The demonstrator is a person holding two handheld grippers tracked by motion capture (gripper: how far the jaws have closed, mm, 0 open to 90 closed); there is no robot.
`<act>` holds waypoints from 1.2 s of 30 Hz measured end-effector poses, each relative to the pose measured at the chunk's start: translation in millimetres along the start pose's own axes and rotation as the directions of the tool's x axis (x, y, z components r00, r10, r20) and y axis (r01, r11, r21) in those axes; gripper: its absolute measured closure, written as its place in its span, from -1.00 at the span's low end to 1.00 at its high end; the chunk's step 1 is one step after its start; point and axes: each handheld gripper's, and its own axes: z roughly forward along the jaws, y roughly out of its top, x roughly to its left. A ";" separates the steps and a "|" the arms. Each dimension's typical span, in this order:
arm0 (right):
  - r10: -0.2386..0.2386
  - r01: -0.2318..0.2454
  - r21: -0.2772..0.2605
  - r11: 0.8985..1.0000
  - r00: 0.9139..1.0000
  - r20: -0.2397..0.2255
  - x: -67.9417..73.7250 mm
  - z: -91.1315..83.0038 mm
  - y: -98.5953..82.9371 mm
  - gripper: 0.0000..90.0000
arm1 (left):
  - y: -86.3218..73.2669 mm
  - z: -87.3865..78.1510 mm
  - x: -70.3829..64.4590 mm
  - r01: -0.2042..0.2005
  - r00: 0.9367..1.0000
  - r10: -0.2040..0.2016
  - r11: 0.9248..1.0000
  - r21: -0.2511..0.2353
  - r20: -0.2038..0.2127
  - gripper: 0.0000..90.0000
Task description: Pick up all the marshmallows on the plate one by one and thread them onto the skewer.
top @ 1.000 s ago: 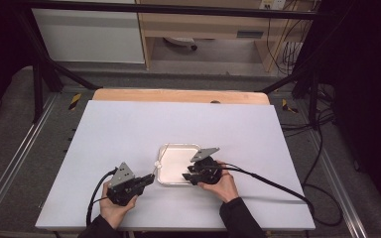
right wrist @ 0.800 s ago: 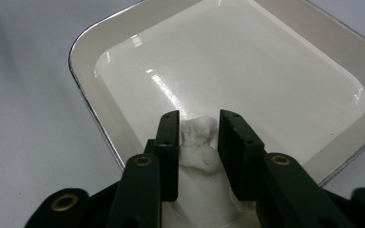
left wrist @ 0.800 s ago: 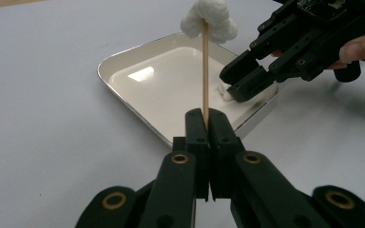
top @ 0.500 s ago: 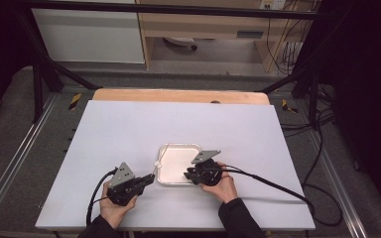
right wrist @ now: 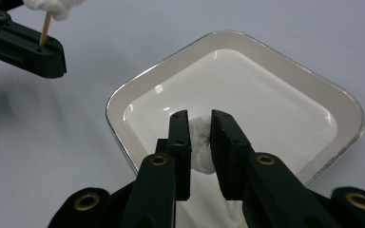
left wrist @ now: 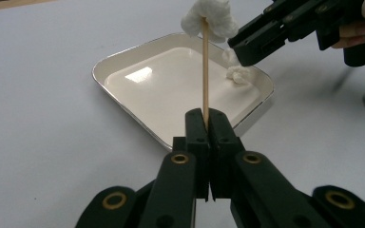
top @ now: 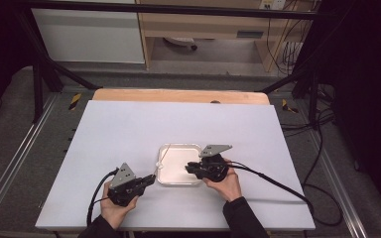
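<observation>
right gripper (top: 191, 169) now dipping lower into the shallow white square metal-rimmed tray (top: 195, 148), clenching a soft white cotton wad (right wrist: 200, 142) over its glossy floor.
left gripper (top: 150, 179) staying put beside the tray, clamped on a thin straight wooden stick (left wrist: 205, 71) topped with fluffy cotton (left wrist: 209, 16); likely adding more cotton. matte white table (top: 129, 124).
</observation>
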 end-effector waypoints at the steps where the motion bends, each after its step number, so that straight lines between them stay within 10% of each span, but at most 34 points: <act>1: 0.004 -0.004 -0.003 1.000 1.000 -0.002 0.0 -2.1 1.2 0.76 | 0.0 0.0 -0.2 -0.001 1.000 0.001 1.000 0.000 0.001 0.97; 13: 0.053 -0.062 -0.140 0.988 0.996 -0.065 -5.4 -31.7 20.6 0.78 | 0.3 0.9 -4.7 -0.035 0.999 0.035 0.999 -0.008 0.021 0.97; 27: 0.121 -0.185 -0.320 0.929 0.970 -0.210 -13.7 -71.9 49.4 0.78 | 0.8 2.9 -11.2 -0.091 0.994 0.092 0.996 -0.025 0.063 0.97; 36: 0.121 -0.204 -0.302 0.931 0.955 -0.272 -5.6 -62.1 61.2 0.77 | 1.0 3.4 -13.9 -0.111 0.991 0.113 0.993 -0.028 0.073 0.97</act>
